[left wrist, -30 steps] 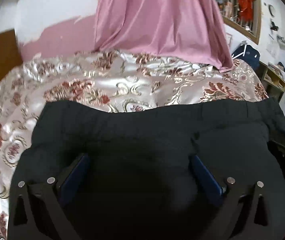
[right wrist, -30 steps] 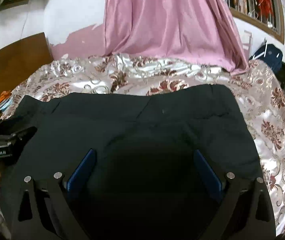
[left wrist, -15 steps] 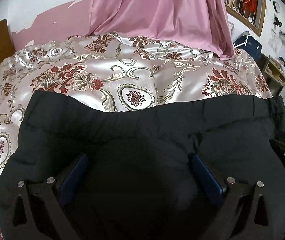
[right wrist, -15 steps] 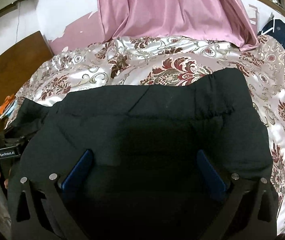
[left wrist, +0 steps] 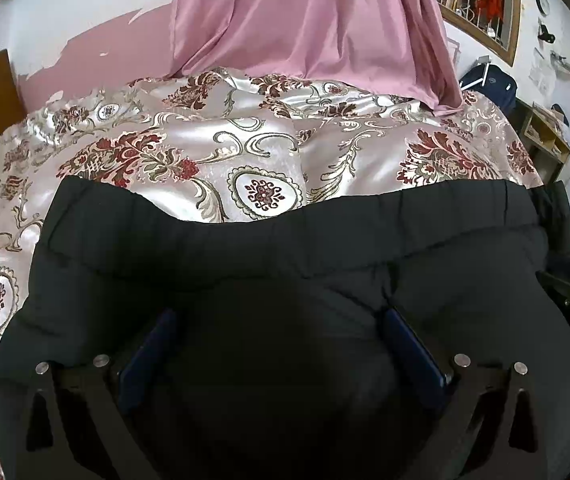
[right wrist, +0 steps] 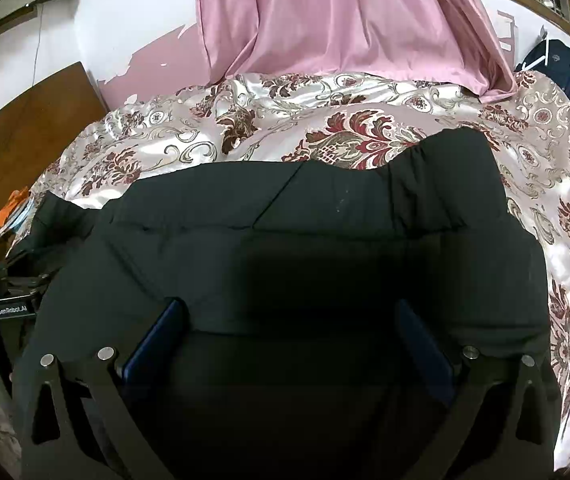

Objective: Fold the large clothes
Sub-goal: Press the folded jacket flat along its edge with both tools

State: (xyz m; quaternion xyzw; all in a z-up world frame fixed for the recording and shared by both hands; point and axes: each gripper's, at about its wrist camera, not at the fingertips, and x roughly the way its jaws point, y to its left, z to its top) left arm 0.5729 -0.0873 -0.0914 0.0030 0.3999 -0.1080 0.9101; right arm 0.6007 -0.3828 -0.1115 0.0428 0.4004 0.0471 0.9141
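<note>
A large black garment (left wrist: pixel 285 264) with an elastic waistband lies spread on a floral satin bedspread (left wrist: pixel 261 160). It fills the lower part of the left wrist view and of the right wrist view (right wrist: pixel 305 240). My left gripper (left wrist: pixel 281 320) is open, its blue-padded fingers (left wrist: pixel 149 352) wide apart over the black cloth. My right gripper (right wrist: pixel 289 312) is also open, its blue fingers (right wrist: pixel 157 336) spread over the garment. Neither holds cloth. The left gripper's body (right wrist: pixel 9 308) shows at the left edge of the right wrist view.
A pink curtain (left wrist: pixel 309 20) hangs behind the bed. A wooden headboard (right wrist: pixel 25 120) stands at the left. A dark blue bag (left wrist: pixel 489 84) and a shelf (left wrist: pixel 545 136) are at the right. Orange items (right wrist: pixel 13 208) lie beside the bed's left edge.
Both cameras have tipped and moved so the garment's waistband sits lower in view and more bedspread shows beyond it. Both grippers stayed open.
</note>
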